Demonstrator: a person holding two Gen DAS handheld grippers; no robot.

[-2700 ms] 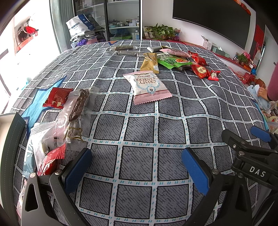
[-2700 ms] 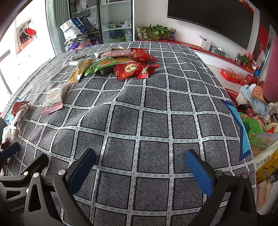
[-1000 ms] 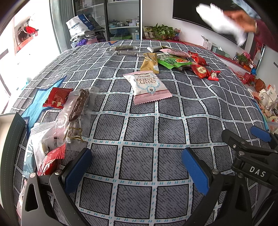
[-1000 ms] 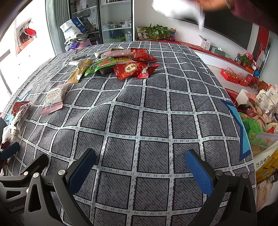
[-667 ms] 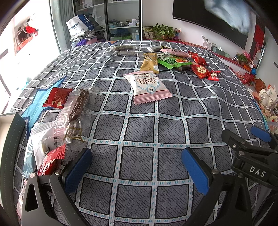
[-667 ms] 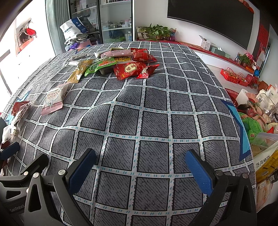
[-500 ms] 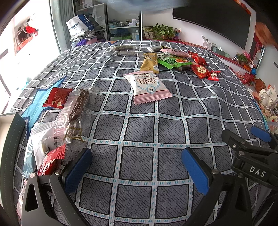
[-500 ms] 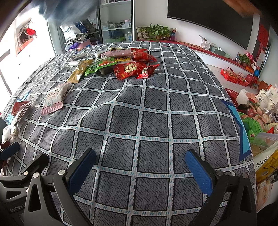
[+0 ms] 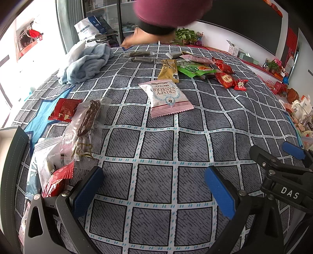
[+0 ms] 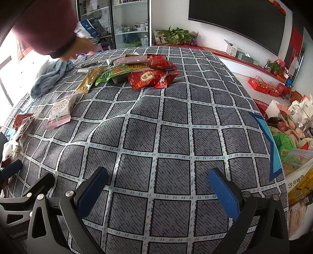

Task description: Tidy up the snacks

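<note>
Pink crinkled cranberry snack packet [image 9: 167, 97] lying flat on grey checked surface [image 9: 156, 152] | newly arrived: pale blue fleece cloth [image 9: 86, 62], maroon sleeve [image 9: 172, 11] reaching | both tools [image 9: 152, 187] [image 10: 158, 191] sitting spread, empty.

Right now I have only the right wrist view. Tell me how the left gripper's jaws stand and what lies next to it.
Observer: The left gripper is open, with nothing but bare cloth between its pads.
Operator: Name what is nearest its left finger.
Observer: A small red packet lies right beside that finger and overlaps a white packet.
Operator: Say what is beyond those.
Observer: A clear packet with a dark stick inside overlaps the white one's far edge.
</note>
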